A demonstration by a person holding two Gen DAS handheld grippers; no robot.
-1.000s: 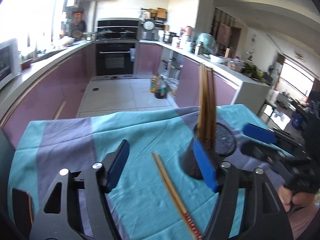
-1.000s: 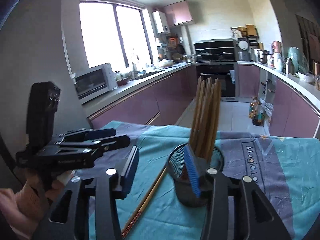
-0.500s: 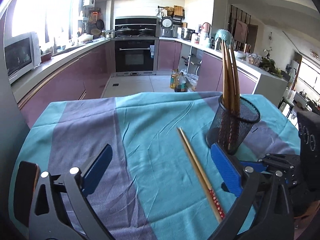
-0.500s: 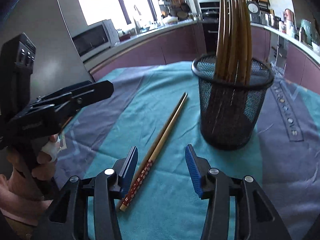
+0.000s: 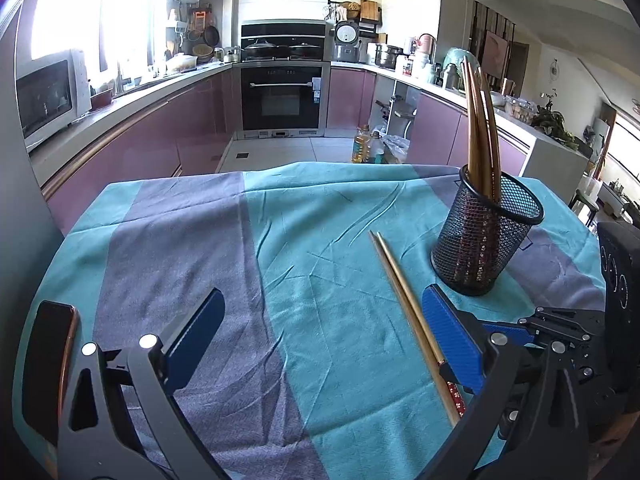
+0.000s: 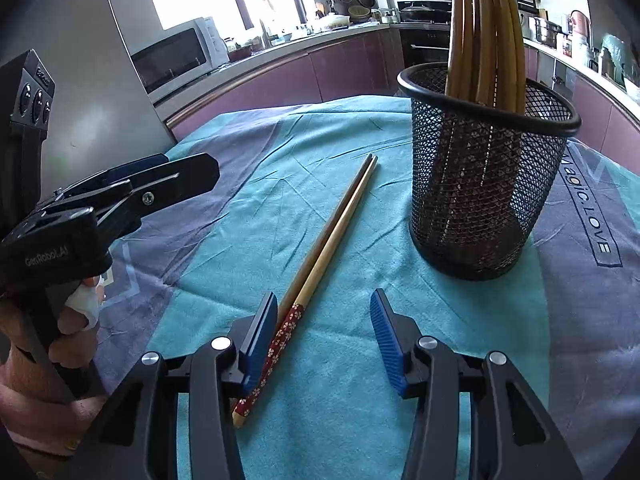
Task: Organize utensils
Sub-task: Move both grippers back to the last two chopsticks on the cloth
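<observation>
Chopsticks pair (image 6: 326,248) flat on cloth (image 6: 360,400) btwn right claw (image 6: 324,340) pads, both claws wide open, empty.

Tablecloth (image 5: 320,280): woven cloth, matt, slightly napped, creased, teal and grey-purple panels. Pen-holder basket (image 6: 484,176): black metal mesh, smooth solid rim, faint sheen. Loose chopstick pair (image 6: 332,232): wood, smooth, satin finish, handle ends coated red with a small flower print. Chopsticks in basket (image 6: 480,32): same smooth wood. Right gripper (image 6: 324,344): matt black plastic body, blue ribbed pads (image 6: 384,340), bright metal screw heads. Left gripper (image 5: 320,336): same materials. Cabinet fronts (image 5: 152,128): glossy purple. Microwave (image 5: 44,96): glossy dark door.
</observation>
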